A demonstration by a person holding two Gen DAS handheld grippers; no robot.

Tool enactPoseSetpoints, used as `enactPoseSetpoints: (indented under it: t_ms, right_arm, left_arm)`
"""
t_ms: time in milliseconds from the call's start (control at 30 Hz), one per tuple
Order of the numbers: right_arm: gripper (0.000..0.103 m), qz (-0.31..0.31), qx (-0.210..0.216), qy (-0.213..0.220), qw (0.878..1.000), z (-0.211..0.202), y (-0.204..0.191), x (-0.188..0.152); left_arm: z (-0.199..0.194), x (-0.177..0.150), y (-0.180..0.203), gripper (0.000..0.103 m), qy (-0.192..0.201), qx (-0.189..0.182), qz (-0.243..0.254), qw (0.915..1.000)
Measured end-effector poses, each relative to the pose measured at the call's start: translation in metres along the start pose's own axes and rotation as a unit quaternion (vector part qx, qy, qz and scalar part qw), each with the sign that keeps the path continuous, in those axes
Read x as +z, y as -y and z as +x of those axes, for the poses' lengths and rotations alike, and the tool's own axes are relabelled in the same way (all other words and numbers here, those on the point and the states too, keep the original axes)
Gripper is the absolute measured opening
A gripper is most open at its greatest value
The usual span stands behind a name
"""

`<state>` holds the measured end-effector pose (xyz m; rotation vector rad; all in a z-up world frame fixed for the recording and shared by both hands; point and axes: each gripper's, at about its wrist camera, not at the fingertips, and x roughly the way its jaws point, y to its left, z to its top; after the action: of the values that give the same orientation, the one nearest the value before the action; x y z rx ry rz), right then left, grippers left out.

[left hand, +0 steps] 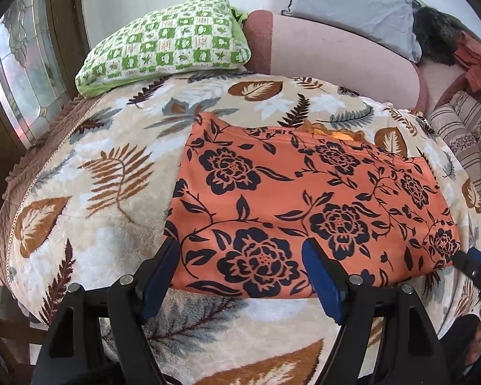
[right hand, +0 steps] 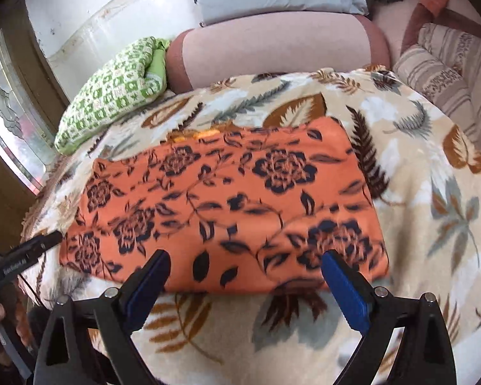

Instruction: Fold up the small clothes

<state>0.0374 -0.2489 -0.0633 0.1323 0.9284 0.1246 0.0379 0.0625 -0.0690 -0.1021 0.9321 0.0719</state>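
Leaf-print blanket [left hand: 118, 173] over a bed, green checked pillow [left hand: 163, 45] at its far edge. Orange floral garment [left hand: 304, 199] lying folded flat on blanket. Left gripper [left hand: 240, 253] and right gripper [right hand: 245, 266] spread wide at near hem, gripping nothing. Writing on gripper side too blurred to read

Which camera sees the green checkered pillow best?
The left wrist view: the green checkered pillow shows sharp and nearly whole there. In the right wrist view the same pillow looks smaller, squashed sideways and blurrier.
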Motion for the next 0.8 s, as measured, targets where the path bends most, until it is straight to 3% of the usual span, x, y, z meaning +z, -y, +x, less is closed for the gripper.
enactPoseSetpoints:
  t_ms: [267,400,500,600,700,800]
  right_arm:
    - [0.097,-0.015,0.015,0.009,1.0,-0.007,-0.004,0.001]
    - [0.096,0.097,0.062,-0.008,0.993,0.008,0.052,0.016]
    - [0.096,0.216,0.06,-0.015,0.974,0.012,0.113,0.012]
    - [0.096,0.329,0.146,-0.042,0.932,0.021,0.154,-0.018]
    - [0.096,0.36,0.179,-0.068,0.913,0.041,0.159,-0.034]
    - [0.096,0.396,0.19,-0.05,0.897,0.056,0.164,-0.033]
  left_arm:
    - [-0.006,-0.009,0.007,0.08,0.001,-0.006,0.008,0.9999]
    - [0.01,-0.009,-0.015,0.08,-0.004,0.018,-0.009,0.9998]
    - [0.031,-0.003,-0.03,0.08,-0.014,0.038,-0.013,0.9991]
    - [0.043,0.005,-0.027,0.08,-0.014,0.036,-0.009,0.9992]
    - [0.055,0.019,-0.006,0.08,-0.009,0.013,0.006,0.9999]
    - [0.064,0.028,0.018,0.08,0.005,-0.01,0.024,0.9997]
